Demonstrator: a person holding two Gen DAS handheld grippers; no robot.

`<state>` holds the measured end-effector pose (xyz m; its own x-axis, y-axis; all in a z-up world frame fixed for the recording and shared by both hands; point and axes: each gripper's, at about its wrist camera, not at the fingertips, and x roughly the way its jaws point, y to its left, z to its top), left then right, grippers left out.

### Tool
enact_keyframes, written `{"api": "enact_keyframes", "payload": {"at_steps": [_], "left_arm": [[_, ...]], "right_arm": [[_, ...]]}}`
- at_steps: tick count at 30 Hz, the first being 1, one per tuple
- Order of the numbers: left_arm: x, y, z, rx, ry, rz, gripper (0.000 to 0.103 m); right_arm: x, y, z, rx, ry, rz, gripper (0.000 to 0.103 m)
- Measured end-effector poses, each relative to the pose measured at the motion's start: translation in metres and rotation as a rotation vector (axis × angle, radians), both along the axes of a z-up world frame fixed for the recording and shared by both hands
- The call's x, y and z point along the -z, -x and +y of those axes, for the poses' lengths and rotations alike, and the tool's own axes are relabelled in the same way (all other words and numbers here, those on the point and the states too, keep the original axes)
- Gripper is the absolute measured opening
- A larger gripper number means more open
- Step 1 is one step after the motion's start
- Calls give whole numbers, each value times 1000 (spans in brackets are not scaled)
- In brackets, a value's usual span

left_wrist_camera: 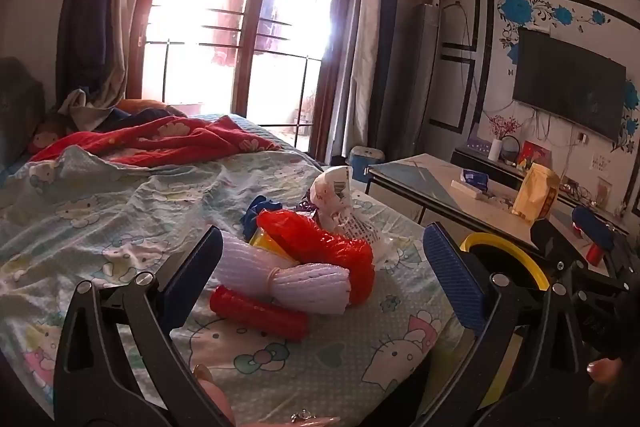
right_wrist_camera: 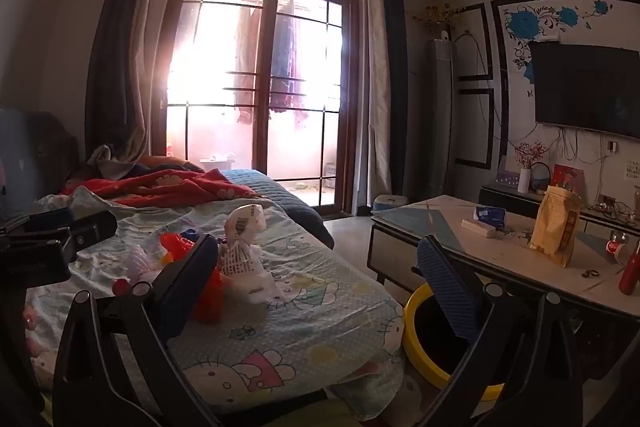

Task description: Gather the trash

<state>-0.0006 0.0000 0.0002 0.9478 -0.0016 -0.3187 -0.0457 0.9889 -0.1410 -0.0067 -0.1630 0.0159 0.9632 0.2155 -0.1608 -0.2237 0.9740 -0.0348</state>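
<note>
A pile of trash lies on the bed: a red plastic bag, a white foam net bundle, a red foam tube, a white printed wrapper and a blue scrap. My left gripper is open and empty, its jaws wide apart just in front of the pile. A yellow-rimmed trash bin stands on the floor beside the bed, also in the left wrist view. My right gripper is open and empty, above the bed edge and the bin. The pile lies to its left.
A low table at the right holds a yellow paper bag, a red bottle and small boxes. A red blanket lies at the bed's far end. A TV hangs on the wall; a glass door is behind.
</note>
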Motion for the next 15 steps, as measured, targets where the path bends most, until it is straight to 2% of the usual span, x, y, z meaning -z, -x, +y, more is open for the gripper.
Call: {"api": "enact_keyframes", "payload": {"at_steps": [15], "left_arm": [[-5,3,-3,6,-13,-19,92]], "right_arm": [[1,1,-2,5,7,-5,97]]}}
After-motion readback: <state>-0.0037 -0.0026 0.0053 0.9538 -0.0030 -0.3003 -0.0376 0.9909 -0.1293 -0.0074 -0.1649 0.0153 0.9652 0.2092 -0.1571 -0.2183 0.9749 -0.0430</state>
